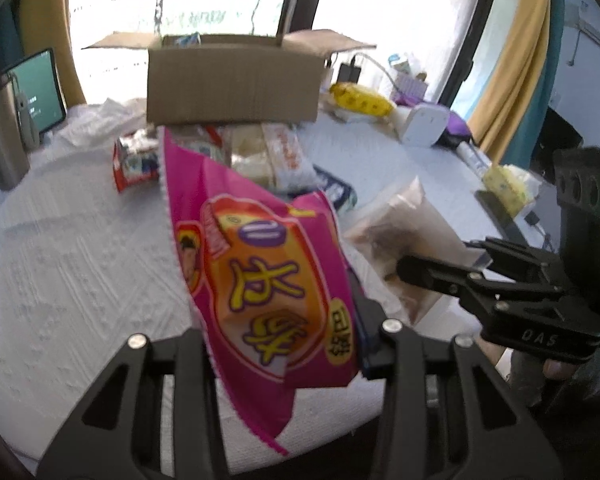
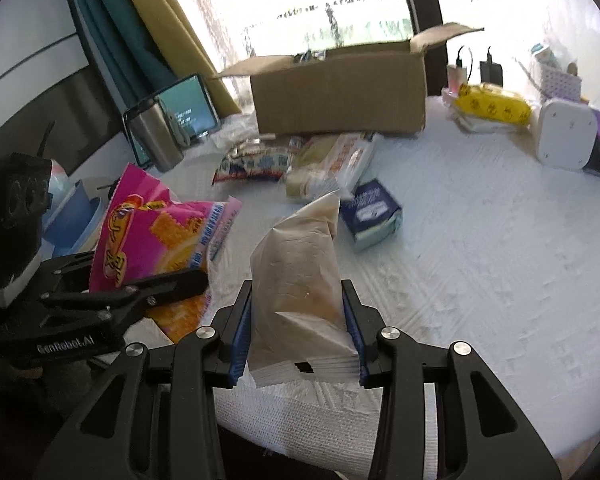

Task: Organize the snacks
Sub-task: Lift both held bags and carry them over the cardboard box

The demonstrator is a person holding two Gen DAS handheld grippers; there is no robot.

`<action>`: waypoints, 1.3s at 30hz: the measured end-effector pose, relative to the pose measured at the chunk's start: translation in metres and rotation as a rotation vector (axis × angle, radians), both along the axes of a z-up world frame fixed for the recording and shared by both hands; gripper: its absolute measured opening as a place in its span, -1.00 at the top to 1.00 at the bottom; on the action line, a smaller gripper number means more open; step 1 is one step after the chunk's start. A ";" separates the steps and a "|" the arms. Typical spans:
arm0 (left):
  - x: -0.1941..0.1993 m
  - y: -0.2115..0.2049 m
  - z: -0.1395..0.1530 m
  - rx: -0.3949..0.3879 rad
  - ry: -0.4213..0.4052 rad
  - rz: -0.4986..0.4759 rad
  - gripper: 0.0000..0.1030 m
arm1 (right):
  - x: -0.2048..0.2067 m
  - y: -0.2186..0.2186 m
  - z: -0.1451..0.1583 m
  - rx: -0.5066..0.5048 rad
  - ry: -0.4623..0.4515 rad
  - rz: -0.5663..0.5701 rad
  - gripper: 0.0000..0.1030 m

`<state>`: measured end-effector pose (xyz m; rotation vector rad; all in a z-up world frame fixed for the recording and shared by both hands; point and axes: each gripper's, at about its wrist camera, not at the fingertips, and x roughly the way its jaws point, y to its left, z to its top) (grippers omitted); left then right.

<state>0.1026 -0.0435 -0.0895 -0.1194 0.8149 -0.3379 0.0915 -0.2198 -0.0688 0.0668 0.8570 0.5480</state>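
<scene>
My left gripper [image 1: 284, 340] is shut on a pink snack bag [image 1: 260, 264] with yellow lettering, which stands upright and clear of the white cloth. My right gripper [image 2: 298, 320] is shut on a translucent brownish bag [image 2: 300, 272], its blue pads [image 2: 242, 328] pressing both sides. Each gripper shows in the other's view: the right gripper [image 1: 440, 264] with its bag [image 1: 396, 232] at the right, the left gripper [image 2: 192, 280] with the pink bag [image 2: 156, 232] at the left. An open cardboard box [image 1: 236, 80] [image 2: 340, 88] stands at the back. Loose snack packets [image 1: 260, 152] [image 2: 300, 160] lie in front of it.
A white textured cloth [image 1: 80, 260] covers the table. A blue pack [image 2: 374, 212] lies mid-table. A steel flask [image 2: 156, 140] and a tablet [image 2: 188, 104] stand back left. A yellow pack [image 2: 496, 106] and a white device [image 2: 566, 132] sit back right.
</scene>
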 end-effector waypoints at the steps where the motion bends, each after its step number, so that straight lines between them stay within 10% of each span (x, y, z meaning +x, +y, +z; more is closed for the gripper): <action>1: 0.001 0.001 0.004 -0.001 -0.008 -0.001 0.20 | 0.000 -0.002 0.005 0.002 -0.010 -0.006 0.17; 39: 0.083 0.049 0.149 -0.004 -0.360 0.038 0.20 | 0.079 0.002 0.143 -0.032 -0.334 -0.070 0.17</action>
